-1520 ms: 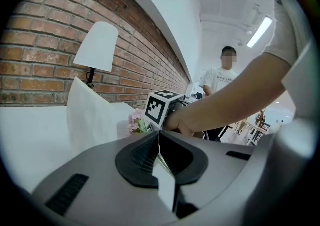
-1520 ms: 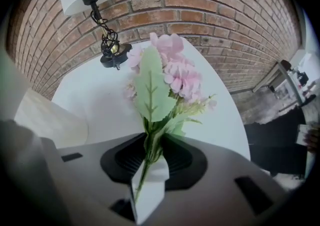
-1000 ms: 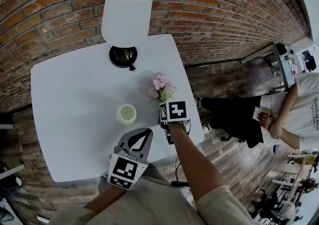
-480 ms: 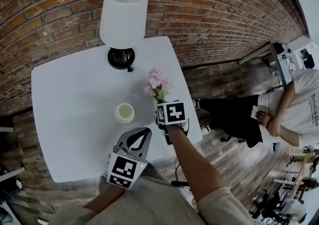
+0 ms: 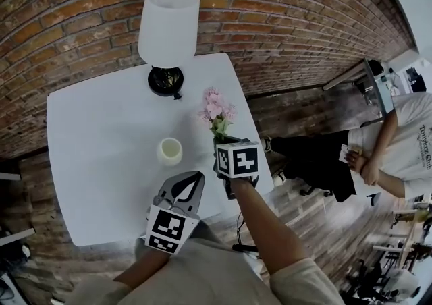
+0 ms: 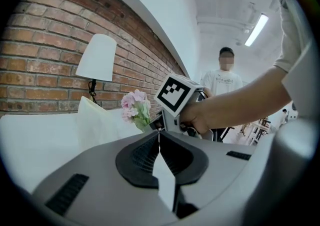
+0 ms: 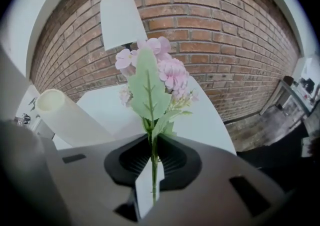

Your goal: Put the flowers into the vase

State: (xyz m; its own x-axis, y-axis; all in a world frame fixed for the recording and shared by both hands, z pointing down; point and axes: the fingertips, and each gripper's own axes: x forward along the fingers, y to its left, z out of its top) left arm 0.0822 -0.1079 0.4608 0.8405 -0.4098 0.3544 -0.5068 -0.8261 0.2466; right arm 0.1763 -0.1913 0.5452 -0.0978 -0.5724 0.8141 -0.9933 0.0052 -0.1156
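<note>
Stem of flowers (image 7: 161,72) between right gripper (image 7: 151,145) jaws: seemingly right gripper view only.

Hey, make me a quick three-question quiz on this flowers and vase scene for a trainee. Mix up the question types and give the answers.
1. True or false: the flowers already stand in the vase.
2. What does the right gripper clamp? A the flowers, B the vase, C nothing.
3. Fill in: the left gripper is empty, and its jaws are ____.
Key: 1 false; 2 A; 3 shut.
</note>
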